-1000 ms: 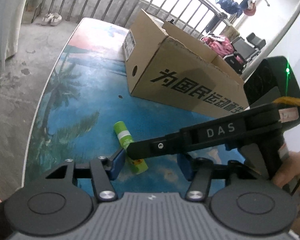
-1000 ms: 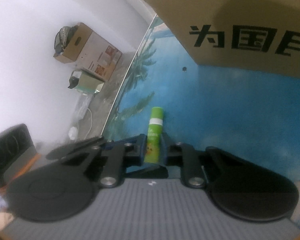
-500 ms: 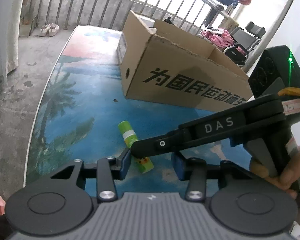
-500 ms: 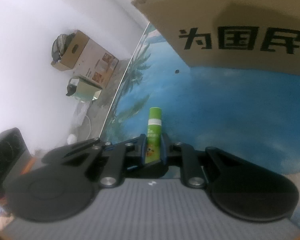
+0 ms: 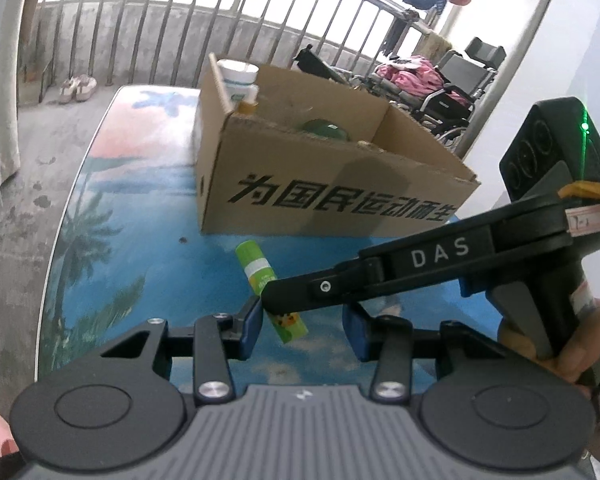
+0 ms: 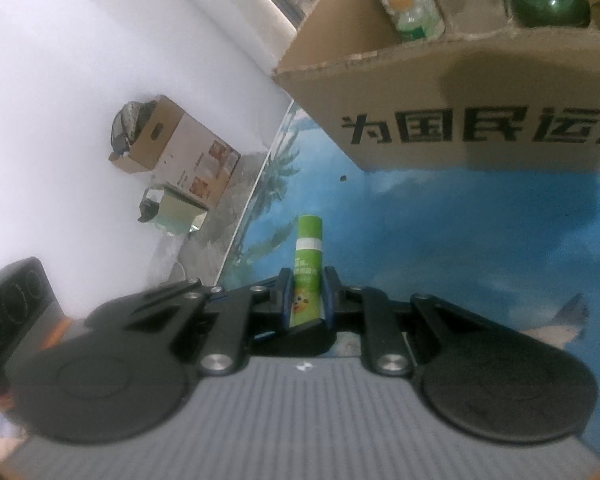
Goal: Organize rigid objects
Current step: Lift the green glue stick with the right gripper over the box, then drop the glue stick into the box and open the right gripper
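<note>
A green glue-stick tube (image 6: pixel 308 256) with a cartoon label is clamped at its lower half in my right gripper (image 6: pixel 307 300), cap end toward the cardboard box (image 6: pixel 460 100). In the left wrist view the right gripper (image 5: pixel 272 300) reaches in from the right, shut on the tube (image 5: pixel 256 264), and holds it just above the blue tabletop. My left gripper (image 5: pixel 303 331) stands open below it. Its left pad (image 5: pixel 252 326) is close beside the tube's bottom end, and its right pad is well clear. The open box (image 5: pixel 340 184) holds a white bottle (image 5: pixel 240 80) and a dark green round thing (image 5: pixel 324 130).
The palm-print table (image 5: pixel 112 240) ends in a curved edge on the left, with concrete floor and shoes (image 5: pixel 76 86) beyond. A railing and a wheelchair (image 5: pixel 452 92) stand behind the box. A person's hand (image 5: pixel 580 344) holds the right gripper. On the floor are a carton (image 6: pixel 172 148) and a kettle (image 6: pixel 152 208).
Both grippers have risen, so the box's inside now shows. The right gripper has kept its hold on the tube and lifted it. The left jaws narrowed early on, then held.
</note>
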A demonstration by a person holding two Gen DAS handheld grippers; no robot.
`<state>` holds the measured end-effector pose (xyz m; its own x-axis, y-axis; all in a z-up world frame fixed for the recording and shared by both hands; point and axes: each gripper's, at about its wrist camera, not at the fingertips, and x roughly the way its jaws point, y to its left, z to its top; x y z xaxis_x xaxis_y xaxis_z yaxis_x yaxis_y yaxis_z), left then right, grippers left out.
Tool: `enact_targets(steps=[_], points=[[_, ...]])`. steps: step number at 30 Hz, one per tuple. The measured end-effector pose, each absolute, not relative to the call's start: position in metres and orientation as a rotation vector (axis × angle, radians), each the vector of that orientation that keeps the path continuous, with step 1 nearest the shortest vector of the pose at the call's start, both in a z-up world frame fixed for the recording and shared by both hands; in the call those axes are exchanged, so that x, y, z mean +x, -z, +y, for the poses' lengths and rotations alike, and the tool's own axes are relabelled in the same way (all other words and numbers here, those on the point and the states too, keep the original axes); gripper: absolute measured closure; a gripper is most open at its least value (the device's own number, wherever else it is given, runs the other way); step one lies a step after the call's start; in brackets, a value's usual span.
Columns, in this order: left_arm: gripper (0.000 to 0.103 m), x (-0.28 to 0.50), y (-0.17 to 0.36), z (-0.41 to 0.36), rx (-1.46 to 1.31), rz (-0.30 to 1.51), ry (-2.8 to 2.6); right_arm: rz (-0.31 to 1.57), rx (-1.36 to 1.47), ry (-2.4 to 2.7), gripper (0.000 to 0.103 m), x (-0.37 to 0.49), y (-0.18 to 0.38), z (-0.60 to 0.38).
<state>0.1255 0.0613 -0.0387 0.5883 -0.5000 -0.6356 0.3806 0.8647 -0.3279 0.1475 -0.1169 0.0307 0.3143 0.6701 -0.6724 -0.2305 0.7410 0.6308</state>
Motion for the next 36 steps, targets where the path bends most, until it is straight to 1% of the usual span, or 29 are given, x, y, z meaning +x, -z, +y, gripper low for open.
enact_targets(steps=[14, 24, 29, 36], points=[[0.058, 0.115, -0.013, 0.032, -0.097, 0.673, 0.559, 0.945, 0.498, -0.621, 0.089, 0.122, -0.087, -0.156], [0.058, 0.158, -0.051, -0.018, -0.06, 0.578, 0.675, 0.8, 0.475, -0.551, 0.089, 0.143, -0.138, -0.206], [0.058, 0.203, -0.043, -0.056, -0.074, 0.627, 0.748, 0.789, 0.469, -0.474, 0.089, 0.173, -0.138, -0.242], [0.059, 0.256, -0.011, -0.09, -0.107, 0.725, 0.802, 0.847, 0.466, -0.38, 0.088, 0.22, -0.104, -0.282]])
